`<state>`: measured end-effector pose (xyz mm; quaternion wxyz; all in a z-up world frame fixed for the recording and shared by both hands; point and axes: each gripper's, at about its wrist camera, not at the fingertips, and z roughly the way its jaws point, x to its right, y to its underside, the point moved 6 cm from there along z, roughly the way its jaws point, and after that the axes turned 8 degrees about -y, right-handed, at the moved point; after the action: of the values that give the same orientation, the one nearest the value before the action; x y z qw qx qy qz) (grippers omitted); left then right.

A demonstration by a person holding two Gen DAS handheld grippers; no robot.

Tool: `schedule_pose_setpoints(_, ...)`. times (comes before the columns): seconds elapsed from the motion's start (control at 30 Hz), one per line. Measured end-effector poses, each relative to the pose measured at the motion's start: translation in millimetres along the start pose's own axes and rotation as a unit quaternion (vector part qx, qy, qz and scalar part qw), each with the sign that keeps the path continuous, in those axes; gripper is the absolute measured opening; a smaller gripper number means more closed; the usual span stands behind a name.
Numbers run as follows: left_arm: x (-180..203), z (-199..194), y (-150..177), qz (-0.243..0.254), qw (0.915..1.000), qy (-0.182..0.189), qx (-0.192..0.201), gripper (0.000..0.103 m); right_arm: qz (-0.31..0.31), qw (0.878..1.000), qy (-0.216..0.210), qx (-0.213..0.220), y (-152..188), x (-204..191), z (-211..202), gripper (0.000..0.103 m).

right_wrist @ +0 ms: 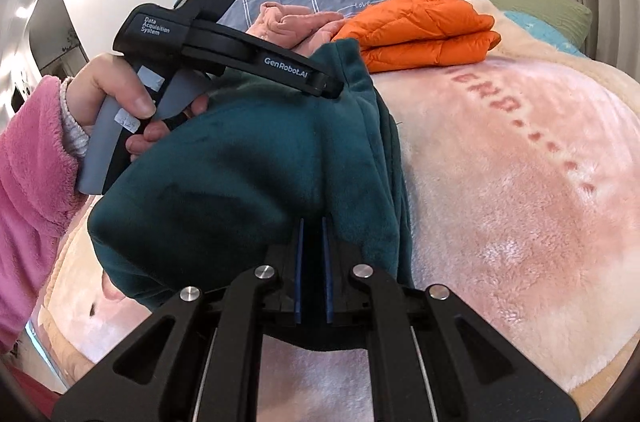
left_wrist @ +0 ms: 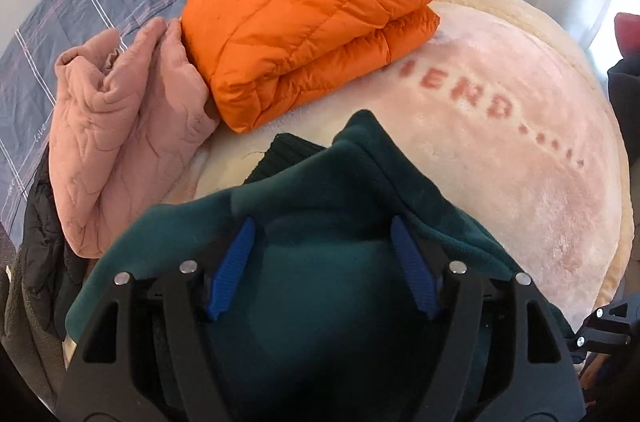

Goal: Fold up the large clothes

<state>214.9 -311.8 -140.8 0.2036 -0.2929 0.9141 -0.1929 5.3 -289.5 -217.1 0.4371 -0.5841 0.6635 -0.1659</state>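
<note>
Teal fleece (right_wrist: 240, 166) between both tools' fingers

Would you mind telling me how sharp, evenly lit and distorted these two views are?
Left wrist view: sharp orange jacket, strong fisheye bulge across the pink blanket, dark green garment underexposed. Right wrist view: wall glare top left, the hand sharp, black vignette corners.

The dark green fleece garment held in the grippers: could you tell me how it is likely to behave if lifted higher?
The dark green fleece garment will probably hang floppy, as it already drapes in soft folds. Its plush nap likely resists slipping from the right gripper, whose blue pads pinch a fold. It looks bulky, yet probably light.
</note>
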Motion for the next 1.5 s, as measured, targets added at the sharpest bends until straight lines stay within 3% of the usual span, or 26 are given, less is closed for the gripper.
schedule_pose_setpoints(0.17,-0.2,-16.1,6.4,0.003,0.9994,-0.02,0.029,0.073,-0.001,1.0,-0.001,0.006,-7.9,-9.2,-17.4,0.012)
schedule_pose_setpoints(0.23,-6.2,-18.4,8.8,0.0,0.9993,-0.017,0.034,0.073,-0.012,0.999,-0.025,0.027,-15.6,-18.7,-26.9,0.013)
schedule_pose_setpoints(0.3,-9.6,-18.6,9.0,-0.004,0.9993,-0.012,0.035,0.073,-0.017,0.998,-0.045,0.036,-20.8,-24.3,-26.9,0.023)
schedule_pose_setpoints(0.33,-10.4,-17.9,9.5,-0.006,0.9994,-0.009,0.034,0.073,-0.011,0.999,-0.029,0.024,-20.2,-19.7,-18.2,0.036)
schedule_pose_setpoints(0.37,-11.2,-17.4,9.2,-0.007,0.9994,-0.006,0.032,0.073,0.003,1.0,-0.004,0.009,-17.1,-9.9,-6.2,0.038)
schedule_pose_setpoints(0.43,-13.2,-14.8,7.4,-0.016,0.9994,-0.003,0.031,0.074,0.04,0.998,-0.033,0.018,-12.9,6.3,10.5,0.038)
schedule_pose_setpoints(0.53,-15.0,-18.3,3.6,-0.025,0.9987,-0.017,0.042,0.073,0.05,0.998,-0.033,0.013,-14.8,7.9,6.8,0.037)
schedule_pose_setpoints(0.63,-28.5,-48.4,2.3,-0.05,0.9923,-0.06,0.096,0.069,0.034,0.999,-0.024,0.009,-14.7,1.8,6.8,0.037)
schedule_pose_setpoints(0.73,-60.6,-87.0,11.0,-0.085,0.9818,-0.064,0.157,0.063,0.044,0.999,-0.028,0.013,-15.3,5.1,5.3,0.037)
schedule_pose_setpoints(0.8,-84.1,-92.0,20.7,-0.106,0.9798,-0.067,0.156,0.057,0.043,0.998,-0.033,0.013,-15.2,4.7,6.4,0.037)
schedule_pose_setpoints(0.87,-111.5,-78.3,38.3,-0.126,0.9822,-0.058,0.126,0.049,0.041,0.999,-0.032,0.013,-14.8,4.0,7.0,0.037)
schedule_pose_setpoints(0.93,-121.9,-52.7,56.3,-0.132,0.9864,-0.037,0.091,0.053,0.041,0.998,-0.037,0.014,-15.7,3.2,8.0,0.037)
schedule_pose_setpoints(1.03,-121.9,-11.8,80.1,-0.134,0.985,-0.064,0.088,0.053,0.028,0.999,-0.041,0.012,-18.1,-2.7,12.3,0.037)
schedule_pose_setpoints(1.1,-124.3,-6.9,81.4,-0.161,0.9816,-0.052,0.088,0.053,0.022,0.999,-0.024,0.012,-19.8,-3.4,14.1,0.037)
schedule_pose_setpoints(1.3,-119.2,-16.5,75.9,-0.13,0.9858,-0.07,0.08,0.053,0.031,0.999,-0.042,0.013,-18.5,0.6,11.7,0.037)
schedule_pose_setpoints(1.4,-113.4,-42.5,62.0,-0.11,0.9845,-0.093,0.1,0.051,0.037,0.998,-0.041,0.016,-15.6,1.9,9.7,0.037)
schedule_pose_setpoints(1.5,-90.7,-71.6,39.4,-0.087,0.9855,-0.043,0.139,0.053,0.044,0.998,-0.048,0.015,-16.3,4.2,9.8,0.037)
